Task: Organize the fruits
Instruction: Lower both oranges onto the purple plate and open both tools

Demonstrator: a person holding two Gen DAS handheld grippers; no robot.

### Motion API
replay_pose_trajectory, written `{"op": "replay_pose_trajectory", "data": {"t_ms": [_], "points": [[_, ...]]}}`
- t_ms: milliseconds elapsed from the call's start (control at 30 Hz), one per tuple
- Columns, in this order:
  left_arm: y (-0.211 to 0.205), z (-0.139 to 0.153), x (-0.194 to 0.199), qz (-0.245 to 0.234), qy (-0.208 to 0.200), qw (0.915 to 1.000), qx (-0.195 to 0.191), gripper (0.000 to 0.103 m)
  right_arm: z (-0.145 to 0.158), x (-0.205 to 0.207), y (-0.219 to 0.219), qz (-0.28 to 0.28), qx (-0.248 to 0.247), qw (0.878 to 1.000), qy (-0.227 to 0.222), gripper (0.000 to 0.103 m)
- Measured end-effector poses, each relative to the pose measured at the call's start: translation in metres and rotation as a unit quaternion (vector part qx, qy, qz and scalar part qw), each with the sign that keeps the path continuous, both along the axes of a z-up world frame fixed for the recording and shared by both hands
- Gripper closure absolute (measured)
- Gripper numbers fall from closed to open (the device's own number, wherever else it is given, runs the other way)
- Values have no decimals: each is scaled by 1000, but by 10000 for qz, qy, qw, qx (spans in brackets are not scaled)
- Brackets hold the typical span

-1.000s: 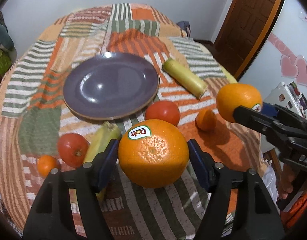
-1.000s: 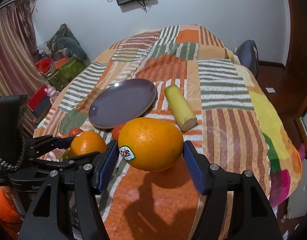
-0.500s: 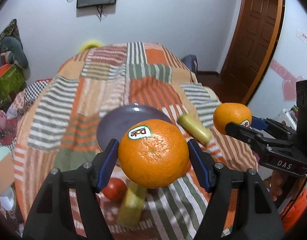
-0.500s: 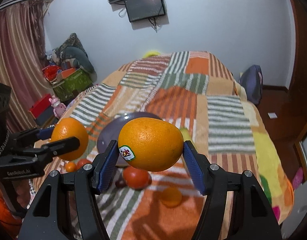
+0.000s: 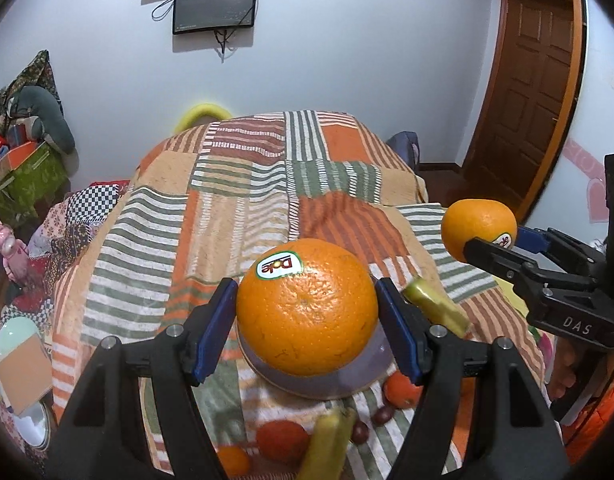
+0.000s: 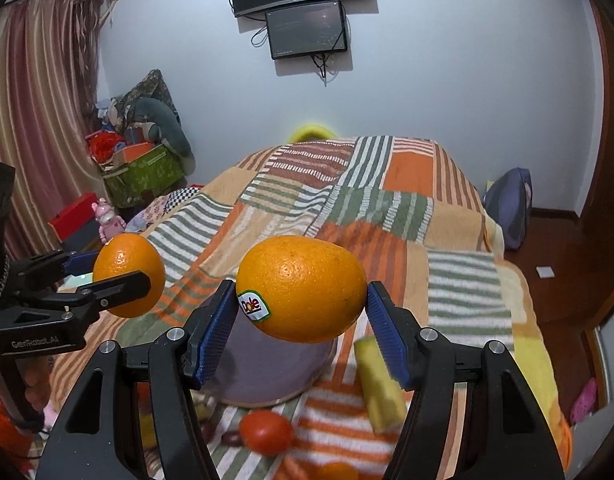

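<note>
In the left wrist view, the left gripper [image 5: 307, 316] is clamped on a large orange [image 5: 307, 306] held in the air above the purple plate [image 5: 363, 376]; the fruit looks firm, fairly heavy and smooth-skinned, so the blue pads bearing across its widest part seem the safest hold against rolling. In the right wrist view, the right gripper [image 6: 301, 316] is likewise closed on a second orange [image 6: 301, 288], pads on its two ends, over the same plate [image 6: 267, 376] on the striped bedspread [image 6: 387, 200].

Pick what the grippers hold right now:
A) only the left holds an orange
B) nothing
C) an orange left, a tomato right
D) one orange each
D: the left gripper clamps an orange, and the right gripper clamps another orange.
</note>
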State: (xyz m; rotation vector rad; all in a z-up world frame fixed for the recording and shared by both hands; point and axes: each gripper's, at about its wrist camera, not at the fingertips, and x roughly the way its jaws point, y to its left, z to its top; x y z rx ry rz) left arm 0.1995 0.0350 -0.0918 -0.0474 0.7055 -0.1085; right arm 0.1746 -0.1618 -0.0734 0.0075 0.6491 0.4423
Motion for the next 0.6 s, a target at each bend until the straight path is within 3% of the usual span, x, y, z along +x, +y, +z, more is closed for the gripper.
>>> {"op": "replay_pose_trajectory", "data": {"t_ms": [333,600], "points": [[19,-21,45,169,221,9996,26,34,-23,43,20,56,-148,9996,214,41],[27,-57,83,195,607,9980,-16,34,-54,76,33,123,-241,9978,607,41]]}}
